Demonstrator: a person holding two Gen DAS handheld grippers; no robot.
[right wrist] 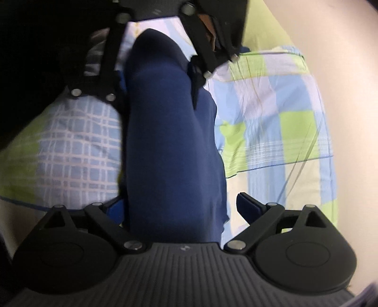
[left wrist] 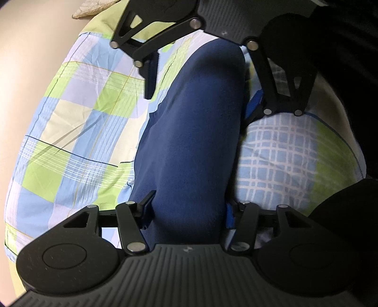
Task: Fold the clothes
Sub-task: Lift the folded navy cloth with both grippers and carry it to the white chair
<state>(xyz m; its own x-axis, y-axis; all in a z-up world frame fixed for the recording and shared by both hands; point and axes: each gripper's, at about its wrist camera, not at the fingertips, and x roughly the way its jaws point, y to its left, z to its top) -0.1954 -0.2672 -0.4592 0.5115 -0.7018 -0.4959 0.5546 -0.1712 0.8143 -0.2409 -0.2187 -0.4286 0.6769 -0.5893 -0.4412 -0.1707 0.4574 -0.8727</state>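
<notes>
A navy blue garment (left wrist: 193, 141) hangs stretched as a thick band between my two grippers, above a checked bed sheet. In the left wrist view my left gripper (left wrist: 186, 212) has its jaws wide apart with the cloth bunched between them; the right gripper (left wrist: 200, 78) faces it at the top, holding the far end. In the right wrist view the garment (right wrist: 172, 153) runs from my right gripper (right wrist: 179, 210), whose jaws are also wide apart around the cloth, up to the left gripper (right wrist: 160, 78). Whether the pads pinch the cloth is hidden.
A bed sheet (left wrist: 78, 122) in green, light blue and white checks lies below, also in the right wrist view (right wrist: 271, 113). A pale wall (left wrist: 28, 59) borders it. A cream textured pillow corner (left wrist: 92, 7) shows at the top left.
</notes>
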